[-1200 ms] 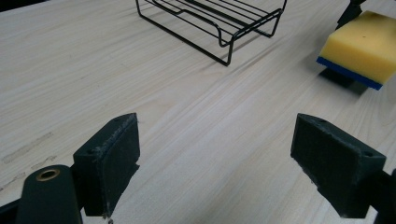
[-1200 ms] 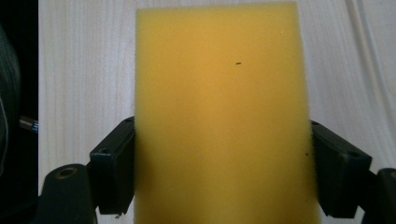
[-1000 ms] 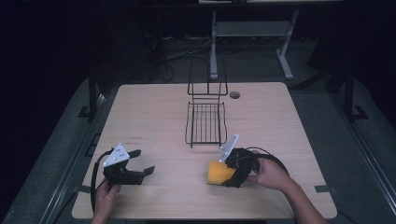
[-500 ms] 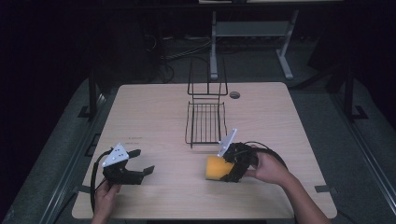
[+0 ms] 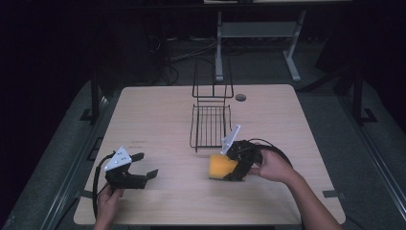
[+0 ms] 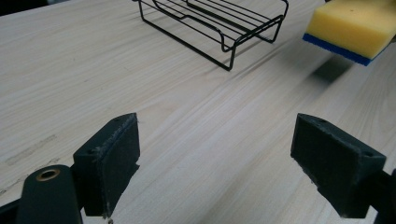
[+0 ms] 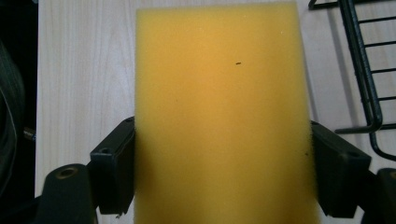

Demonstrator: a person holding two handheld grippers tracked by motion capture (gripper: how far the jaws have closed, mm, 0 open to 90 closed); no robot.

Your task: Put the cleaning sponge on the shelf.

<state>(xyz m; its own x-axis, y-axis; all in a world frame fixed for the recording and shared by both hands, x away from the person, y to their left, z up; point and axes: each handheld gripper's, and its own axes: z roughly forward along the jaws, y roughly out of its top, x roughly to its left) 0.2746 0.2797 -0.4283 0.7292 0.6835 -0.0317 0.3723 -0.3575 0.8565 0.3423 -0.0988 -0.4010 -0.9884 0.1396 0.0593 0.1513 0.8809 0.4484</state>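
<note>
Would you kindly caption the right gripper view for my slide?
Right tool clamps a yellow sponge above the wooden table, beside a wire rack.

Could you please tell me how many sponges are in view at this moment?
1. The yellow sponge with a blue underside is held between the jaws of the right tool, lifted just above the table, right in front of the wire rack.

No text, label, brand, number or sign can be read anywhere. The pale wooden table shows bare wood grain, the yellow foam sponge with a blue underside carries no print, and the black wire rack at the centre of the frame bears no tag.
</note>
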